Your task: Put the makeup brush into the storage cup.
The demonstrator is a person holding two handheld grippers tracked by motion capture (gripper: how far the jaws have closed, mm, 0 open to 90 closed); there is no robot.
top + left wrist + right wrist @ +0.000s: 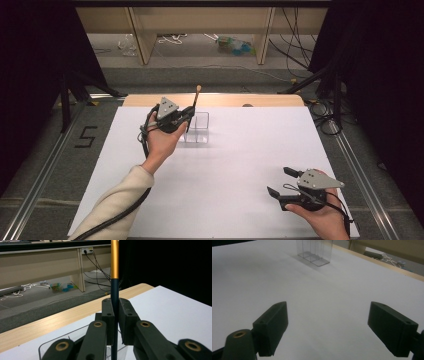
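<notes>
L gripper (189, 116) fingers pinch brush (114, 290) upright over clear organizer (197, 129). Step: insertion. Next: lower into compartment w/ vertical alignment, then release. R gripper (281, 181) fingers spread, idle.

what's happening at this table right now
A person works with a hand-held gripper in each hand. The left hand-held gripper is shut on a thin dark brush with a gold band, held upright above a clear plastic organizer on the white table. The right hand-held gripper rests open, apart from them.
</notes>
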